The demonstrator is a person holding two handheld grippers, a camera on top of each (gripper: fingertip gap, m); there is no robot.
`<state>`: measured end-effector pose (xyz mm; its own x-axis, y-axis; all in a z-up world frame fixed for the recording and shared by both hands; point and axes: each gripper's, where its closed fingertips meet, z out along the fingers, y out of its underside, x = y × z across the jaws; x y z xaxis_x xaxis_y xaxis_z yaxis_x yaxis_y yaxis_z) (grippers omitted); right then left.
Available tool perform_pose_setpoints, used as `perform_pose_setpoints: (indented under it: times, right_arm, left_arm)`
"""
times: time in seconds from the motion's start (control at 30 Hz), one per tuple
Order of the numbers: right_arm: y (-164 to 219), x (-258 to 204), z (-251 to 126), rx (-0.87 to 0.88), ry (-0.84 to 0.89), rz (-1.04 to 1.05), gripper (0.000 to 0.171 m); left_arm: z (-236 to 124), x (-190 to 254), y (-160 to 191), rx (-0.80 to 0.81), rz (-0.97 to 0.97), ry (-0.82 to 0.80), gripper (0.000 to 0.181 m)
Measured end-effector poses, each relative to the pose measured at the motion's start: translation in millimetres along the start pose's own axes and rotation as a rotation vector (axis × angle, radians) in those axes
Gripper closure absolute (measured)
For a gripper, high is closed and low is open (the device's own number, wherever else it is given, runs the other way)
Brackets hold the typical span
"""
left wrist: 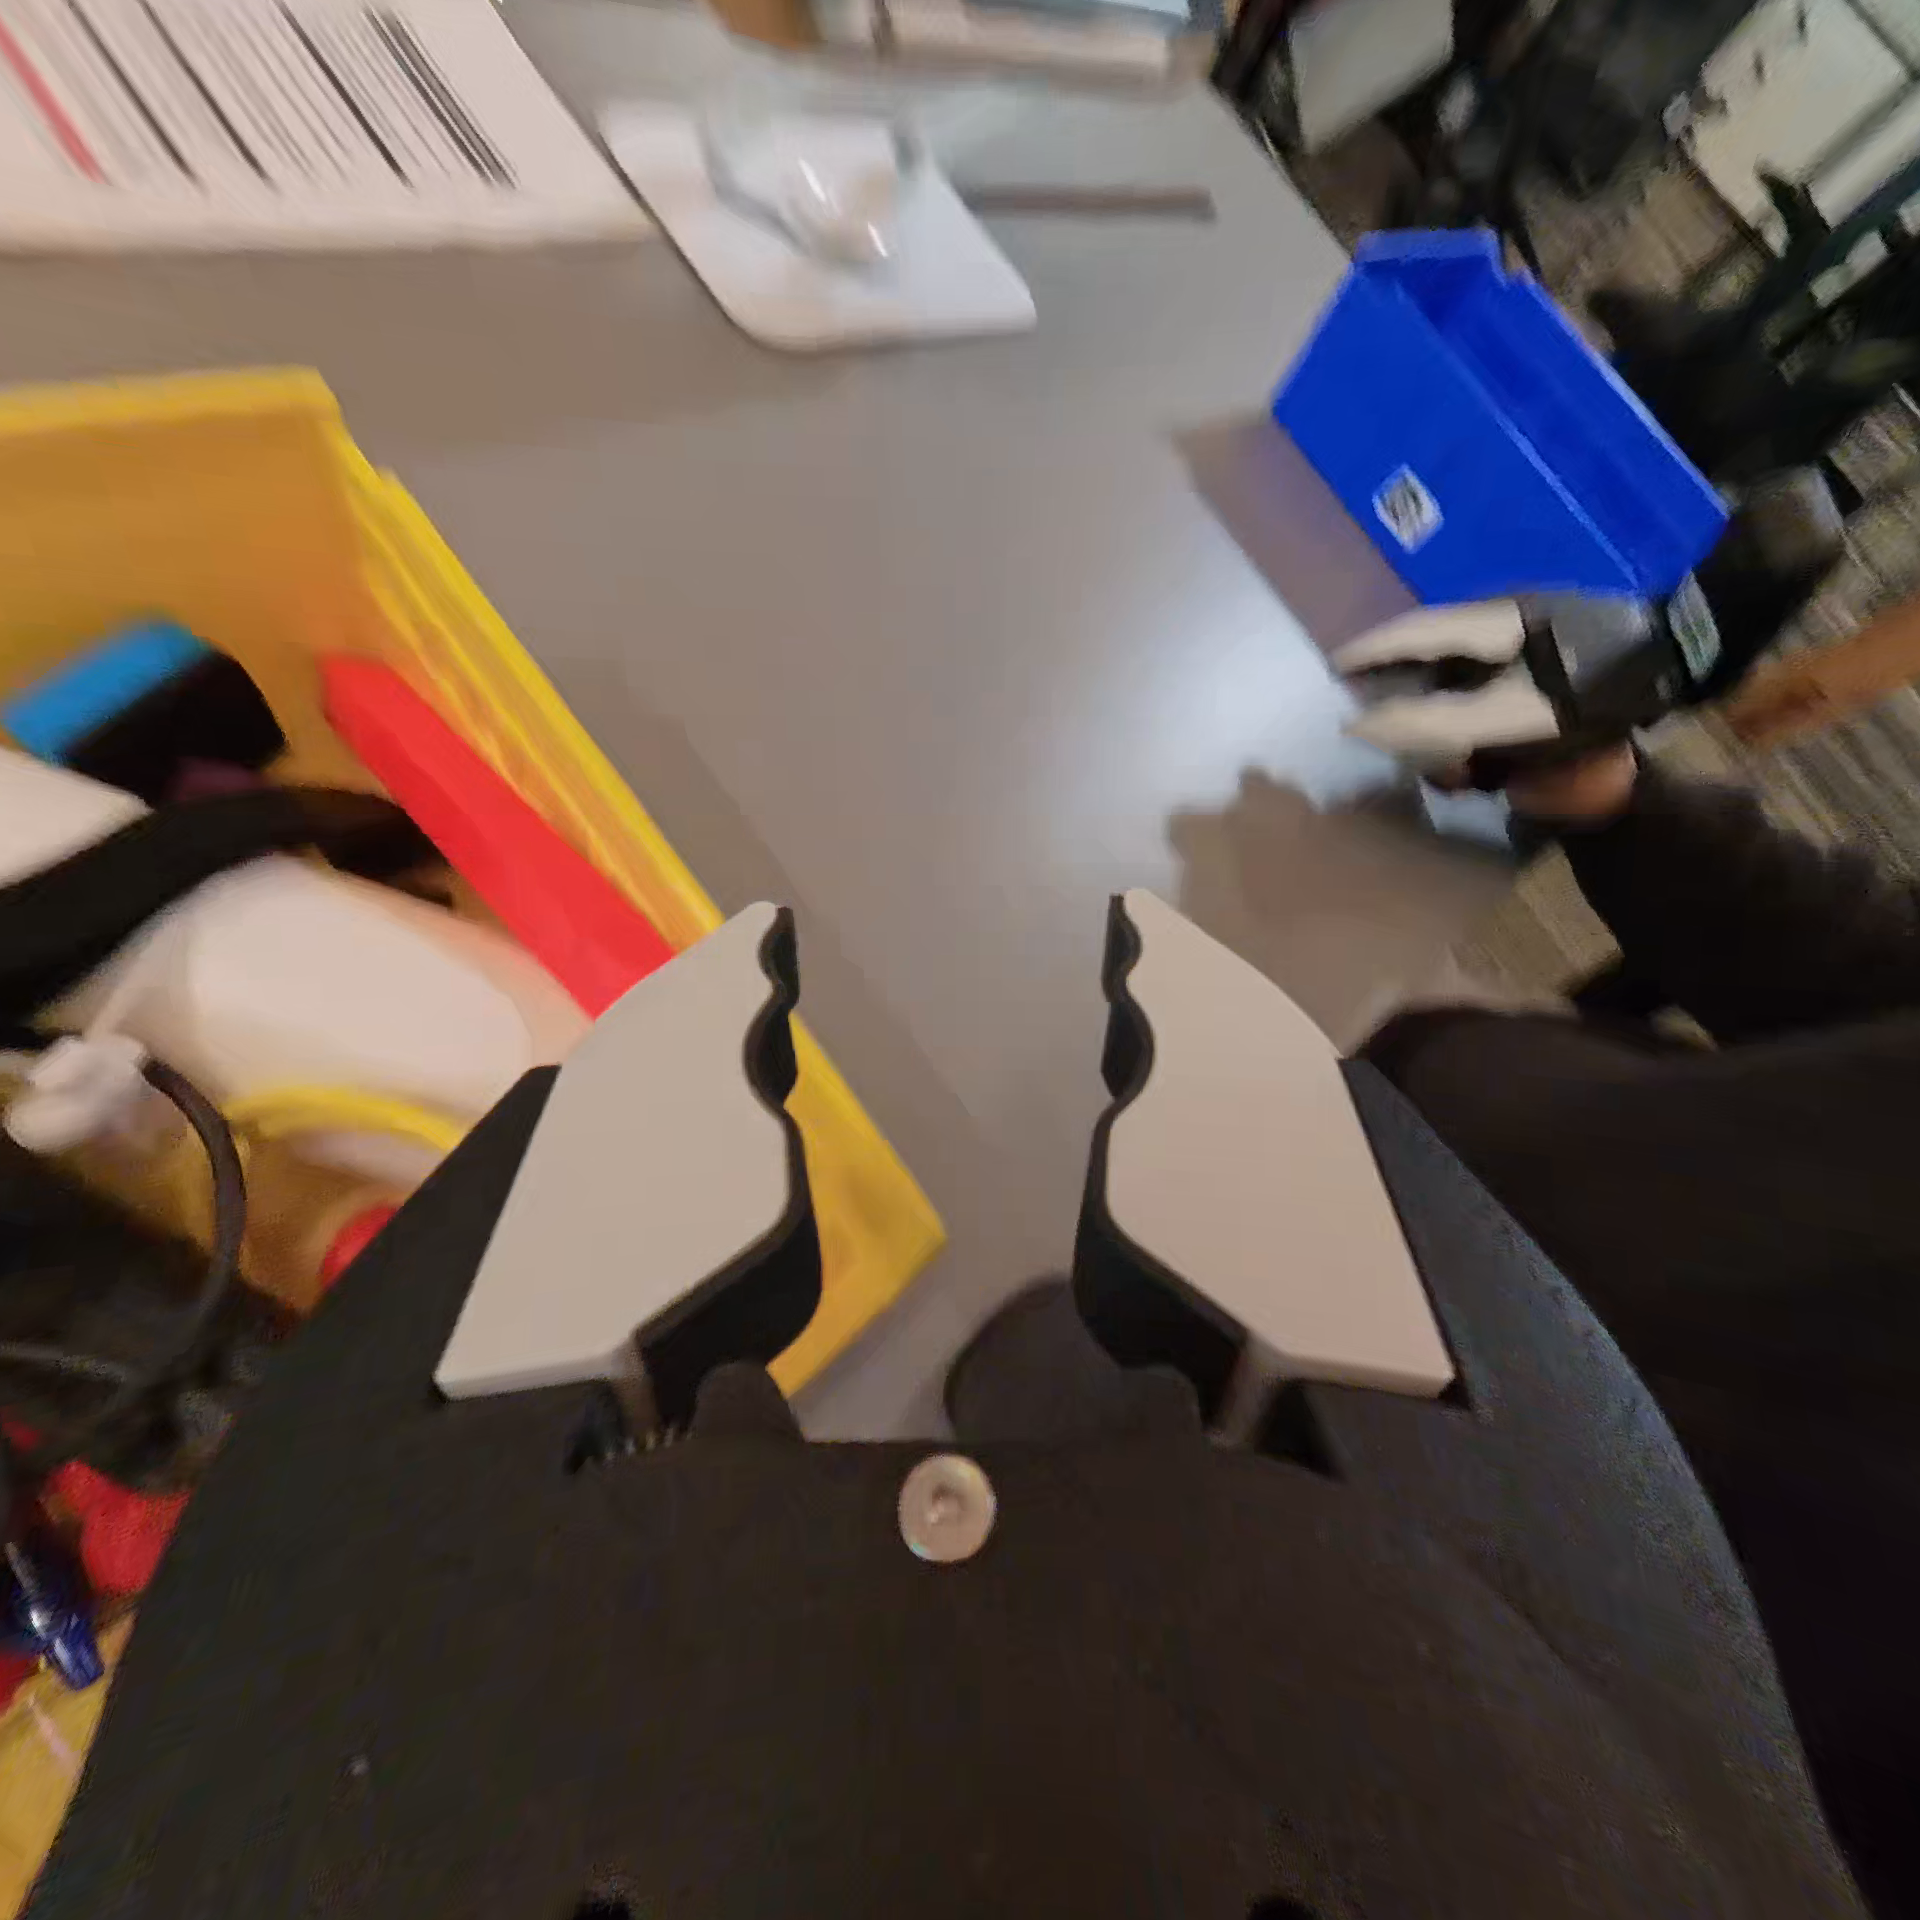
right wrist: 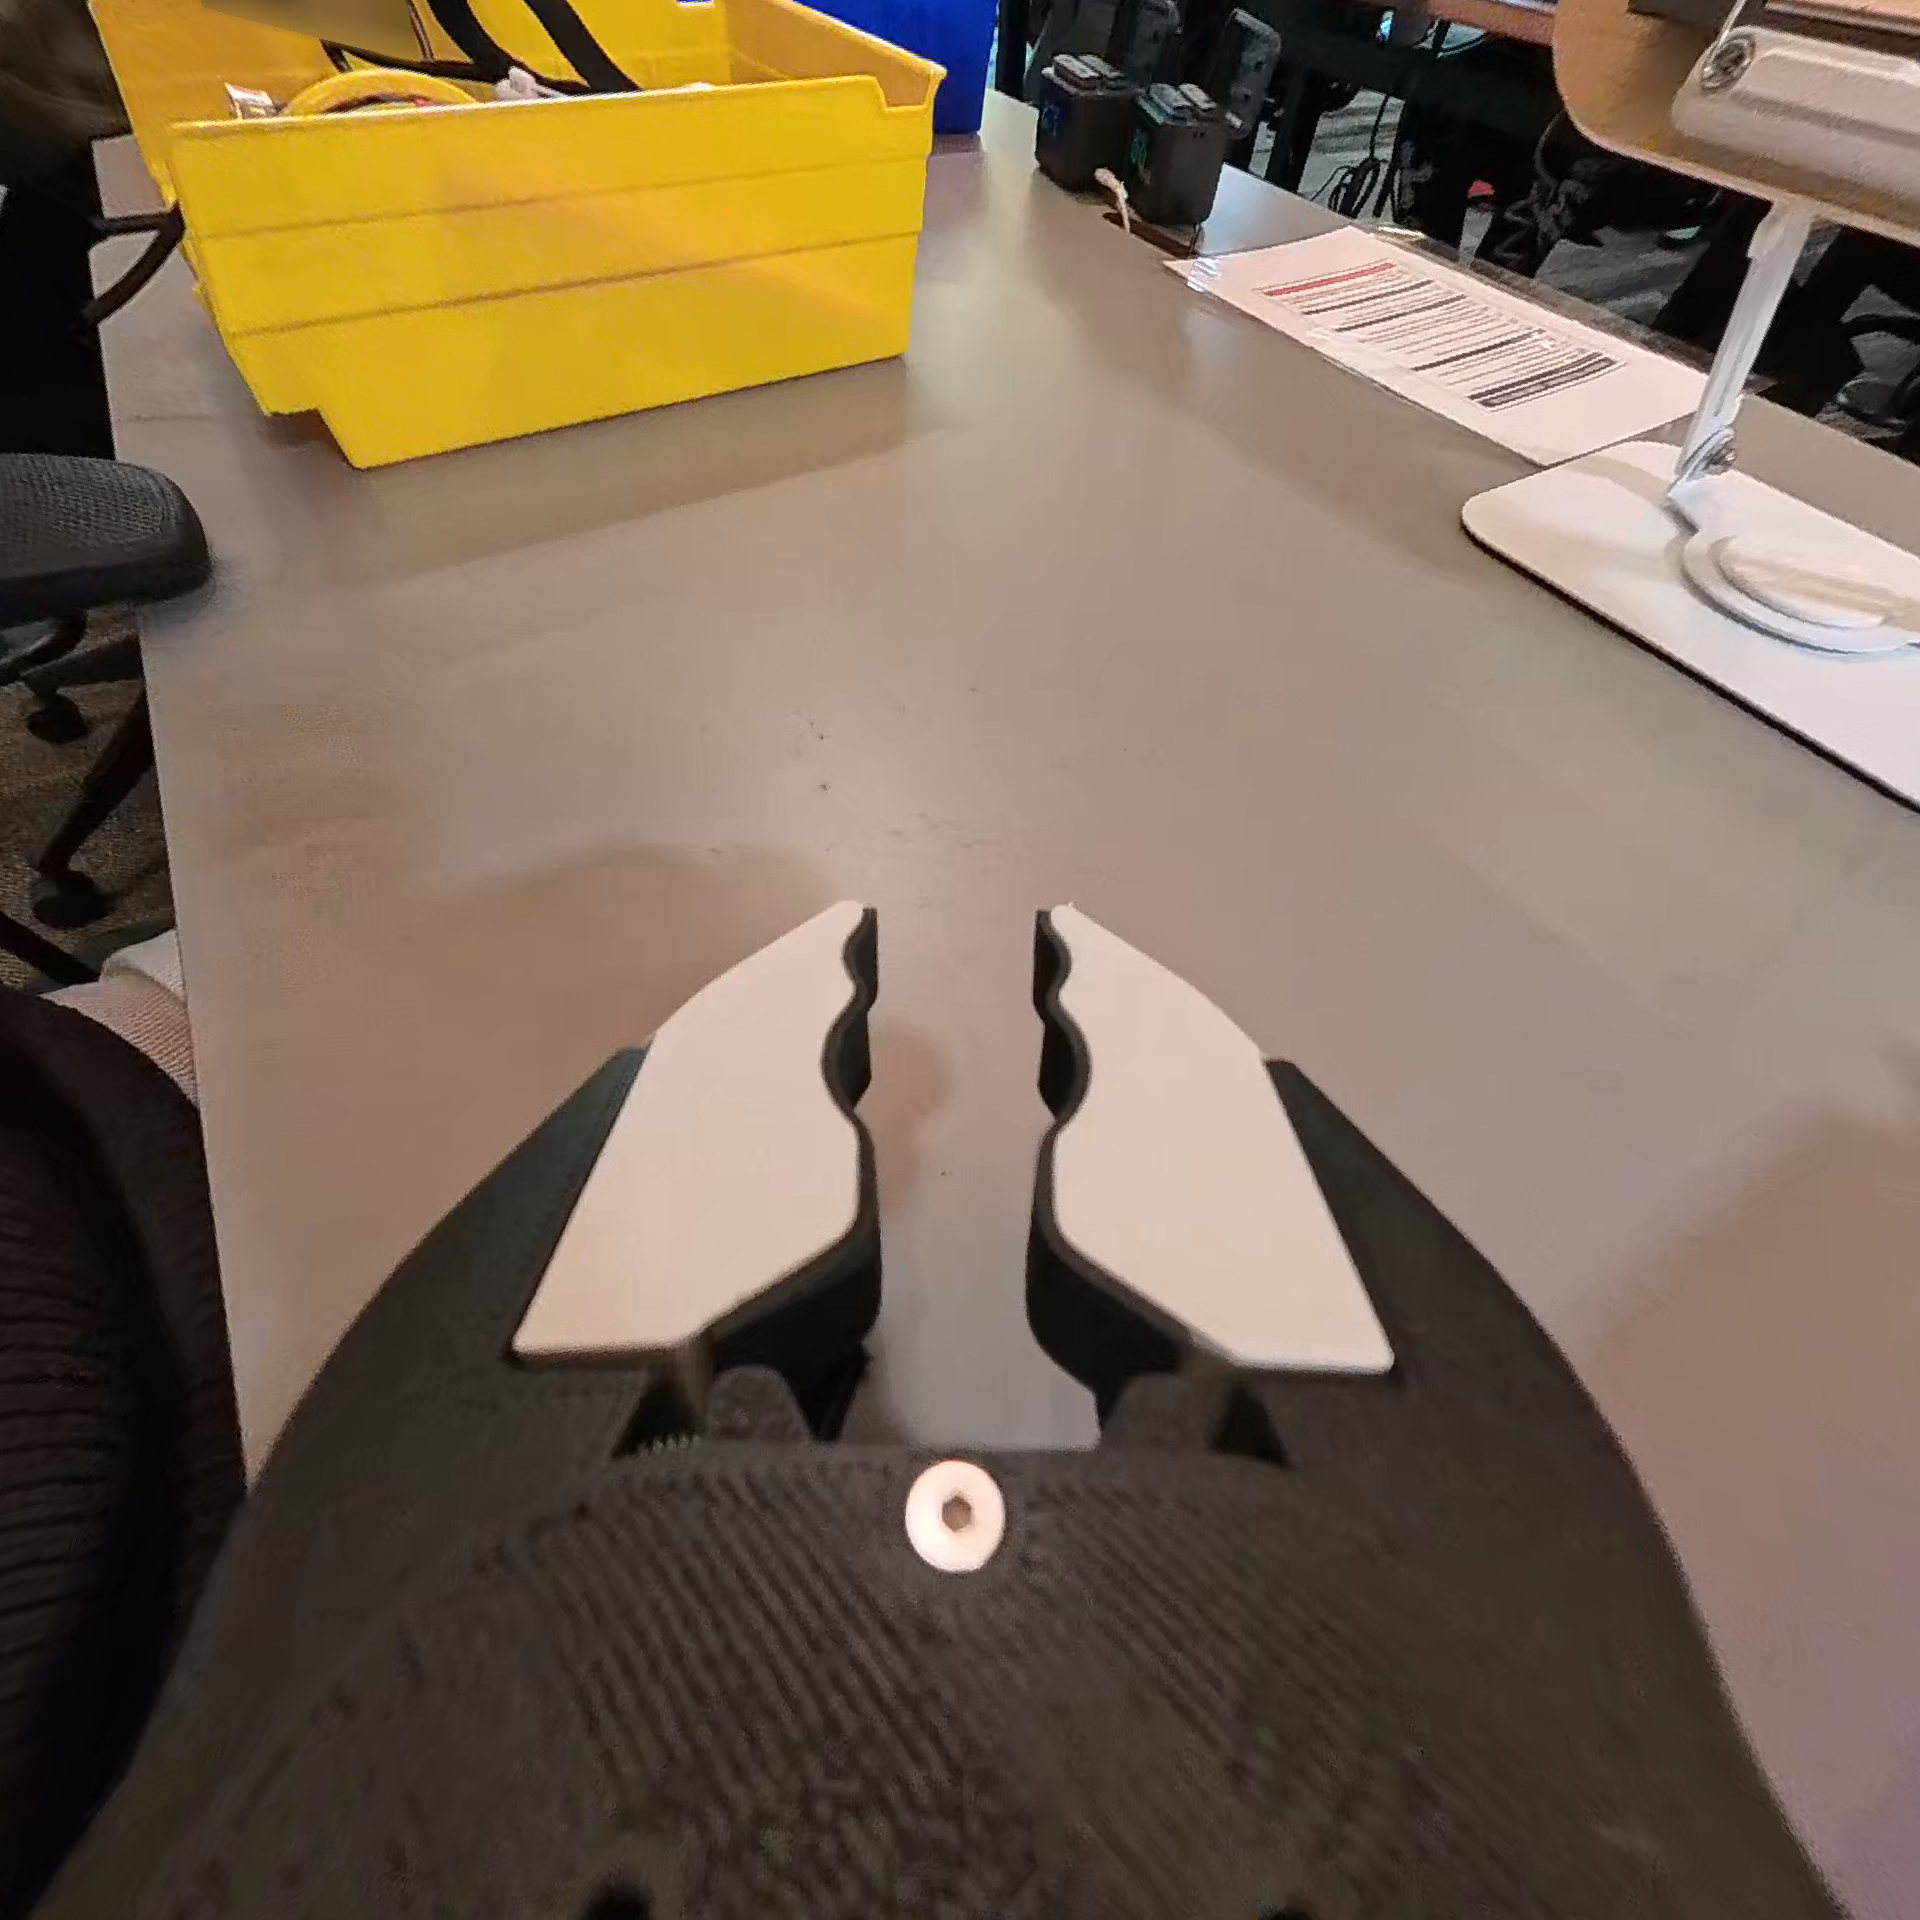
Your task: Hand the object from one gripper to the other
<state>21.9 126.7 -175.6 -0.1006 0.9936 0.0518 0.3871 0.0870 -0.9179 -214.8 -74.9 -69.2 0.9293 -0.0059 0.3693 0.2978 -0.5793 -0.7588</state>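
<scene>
My left gripper (left wrist: 951,914) is open and empty. It hovers over the grey table (left wrist: 935,623), right beside the near corner of a yellow bin (left wrist: 156,499). The bin holds several loose things: a flat red piece (left wrist: 488,821), a blue and black block (left wrist: 114,686), a white object (left wrist: 312,977) and a black cable (left wrist: 223,1174). My right gripper (right wrist: 956,914) is open by a narrow gap and empty, low over the bare table (right wrist: 935,623). It also shows in the left wrist view (left wrist: 1351,686), far right. The yellow bin (right wrist: 551,281) stands ahead of it, to the left.
A blue bin (left wrist: 1475,436) sits at the table's far right edge. A white stand base (left wrist: 831,270) (right wrist: 1662,582) and a printed sheet (left wrist: 260,94) (right wrist: 1444,332) lie along one side. Black devices (right wrist: 1132,135) stand at the back. An office chair (right wrist: 83,530) is off the left edge. Across from one pair of fingers to the other is roughly 35 cm.
</scene>
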Motion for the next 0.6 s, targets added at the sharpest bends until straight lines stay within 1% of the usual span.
perform_pose_setpoints:
  times: [0.03, 0.13, 0.23, 0.33, 0.37, 0.4, 0.47, 0.5, 0.57, 0.6]
  right_arm:
    - [-0.2, -0.6, 0.4, 0.001, -0.005, 0.008, 0.142]
    - [-1.5, -1.8, 0.9, 0.009, -0.016, 0.033, 0.143]
    - [-0.5, -2.2, 1.4, 0.004, -0.02, 0.038, 0.143]
    - [0.6, -3.5, 1.9, -0.001, -0.027, 0.037, 0.143]
    - [0.9, -4.0, 2.0, -0.002, -0.03, 0.037, 0.143]
    - [1.0, -4.5, 2.0, -0.003, -0.031, 0.037, 0.143]
    - [0.7, -5.0, 1.7, -0.002, -0.032, 0.035, 0.143]
    - [0.5, -5.1, 1.5, -0.001, -0.031, 0.034, 0.143]
    - [-0.2, -5.2, 1.1, 0.001, -0.031, 0.034, 0.143]
    - [-0.4, -5.3, 1.0, 0.003, -0.031, 0.034, 0.143]
  left_arm:
    - [-2.9, -4.9, 14.6, -0.046, 0.007, 0.015, 0.119]
    - [-10.6, -35.3, 54.2, -0.189, 0.036, -0.079, 0.108]
    - [-17.5, -59.2, 79.8, -0.272, 0.017, -0.156, 0.102]
    - [-17.2, -71.9, 97.5, -0.323, -0.014, -0.167, 0.102]
    - [-15.2, -76.4, 103.3, -0.346, -0.016, -0.174, 0.105]
    - [-12.5, -79.7, 107.4, -0.366, -0.011, -0.177, 0.114]
    - [-5.3, -81.6, 105.5, -0.373, 0.046, -0.161, 0.133]
    - [-2.1, -79.8, 94.4, -0.325, 0.099, -0.151, 0.154]
    - [-7.1, -80.3, 54.1, -0.139, 0.208, -0.207, 0.156]
    - [-15.1, -73.9, 35.8, -0.047, 0.241, -0.205, 0.156]
